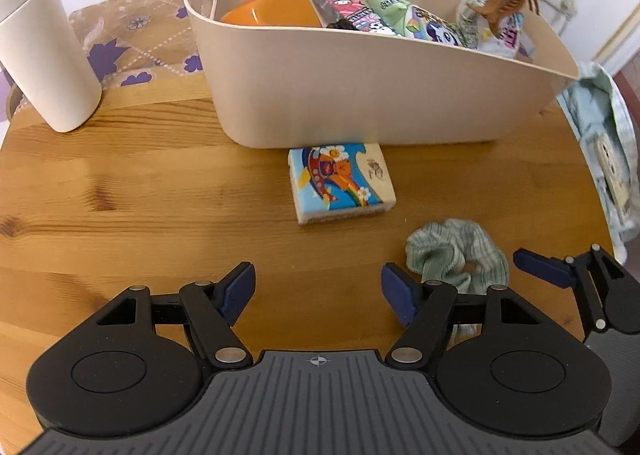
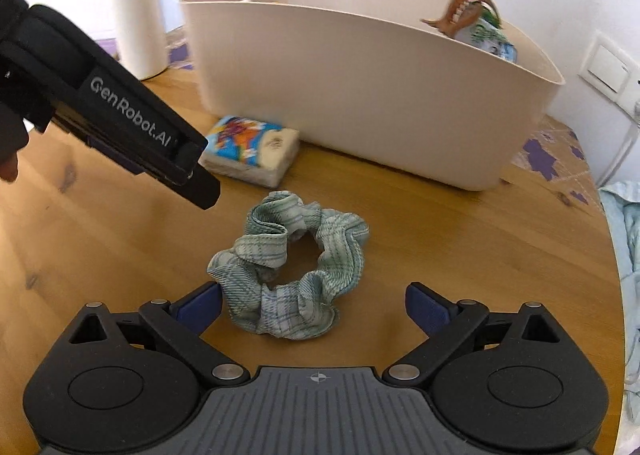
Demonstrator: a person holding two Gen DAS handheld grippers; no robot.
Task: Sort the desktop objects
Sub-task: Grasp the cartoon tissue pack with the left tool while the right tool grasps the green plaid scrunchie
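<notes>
Crinkled green plaid scrunchie (image 2: 292,267), glossy beige oval bin (image 2: 360,95), grained wooden table (image 2: 100,247)

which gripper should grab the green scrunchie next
Right. The right gripper has open jaws straddling the near edge of the green scrunchie. The left gripper is open over bare table, with the scrunchie off to its side.

Green scrunchie (image 2: 294,267) on table (image 2: 100,255), right gripper (image 2: 314,309) jaws apart

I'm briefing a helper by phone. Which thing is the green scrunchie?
Find the big beige plastic bin on the round wooden table. In front of it lies a colourful cartoon-printed block; nearer still is the green plaid fabric scrunchie, the only soft, ruffled ring.
</notes>
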